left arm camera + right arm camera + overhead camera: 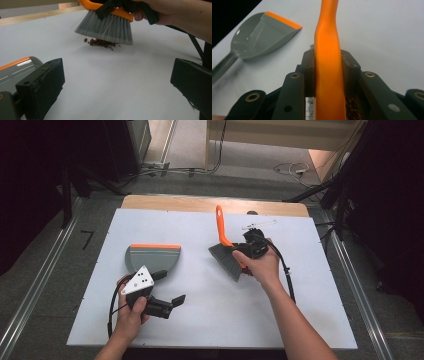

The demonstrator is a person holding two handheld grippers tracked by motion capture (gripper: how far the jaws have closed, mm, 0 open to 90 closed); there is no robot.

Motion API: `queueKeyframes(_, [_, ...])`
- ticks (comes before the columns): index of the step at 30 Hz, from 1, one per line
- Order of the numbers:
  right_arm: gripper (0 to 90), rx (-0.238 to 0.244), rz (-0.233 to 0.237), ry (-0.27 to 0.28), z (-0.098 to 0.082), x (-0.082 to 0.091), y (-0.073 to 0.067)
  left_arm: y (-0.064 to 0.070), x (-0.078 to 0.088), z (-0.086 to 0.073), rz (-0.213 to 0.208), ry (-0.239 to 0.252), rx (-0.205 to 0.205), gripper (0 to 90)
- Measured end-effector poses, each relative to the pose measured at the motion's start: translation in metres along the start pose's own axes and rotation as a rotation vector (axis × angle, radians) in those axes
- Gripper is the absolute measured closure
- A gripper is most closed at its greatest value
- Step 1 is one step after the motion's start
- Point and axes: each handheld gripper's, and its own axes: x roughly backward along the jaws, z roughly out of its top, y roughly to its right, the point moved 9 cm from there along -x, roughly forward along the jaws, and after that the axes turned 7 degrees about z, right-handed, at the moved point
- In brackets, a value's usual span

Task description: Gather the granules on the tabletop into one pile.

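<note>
White bench (210,320): right tongs (248,251) clamped on brush (226,251) over beans (101,43); left tongs (169,287) apart beside dustpan (152,256).

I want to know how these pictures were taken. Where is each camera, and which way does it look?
High view: sits above the person's side, looks forward and down on the table; both forearms, left gripper and right gripper show.
Left gripper view: rides on the left gripper, looks between its open jaws at the brush over small dark beads; the other hand shows.
Right gripper view: rides on the right gripper, looks along the brush handle toward the dustpan.
All three share the brush and dustpan.
</note>
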Motion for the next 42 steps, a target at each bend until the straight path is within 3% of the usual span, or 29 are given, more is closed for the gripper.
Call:
queueKeyframes(6, [67.9, -0.127, -0.069, 0.008, -0.003, -0.029, 0.007, -0.002, 0.001, -0.001, 0.001, 0.001, 0.002, 0.0])
queueKeyframes(7, [67.8, -0.145, -0.110, 0.011, -0.005, -0.033, 0.014, -0.002, 0.002, -0.001, 0.002, 0.001, 0.004, 0.0])
queueKeyframes(14, [67.3, -0.211, -0.159, 0.024, -0.012, -0.024, 0.032, -0.003, 0.002, -0.001, 0.001, 0.001, 0.004, 0.0])
queueKeyframes(29, [67.2, -0.233, -0.205, 0.038, -0.027, 0.006, 0.052, 0.000, 0.000, 0.000, -0.001, 0.000, -0.001, 0.0])
queueKeyframes(42, [67.3, -0.240, -0.202, 0.046, -0.028, 0.013, 0.055, -0.001, 0.001, 0.000, 0.002, 0.002, 0.001, 0.0])
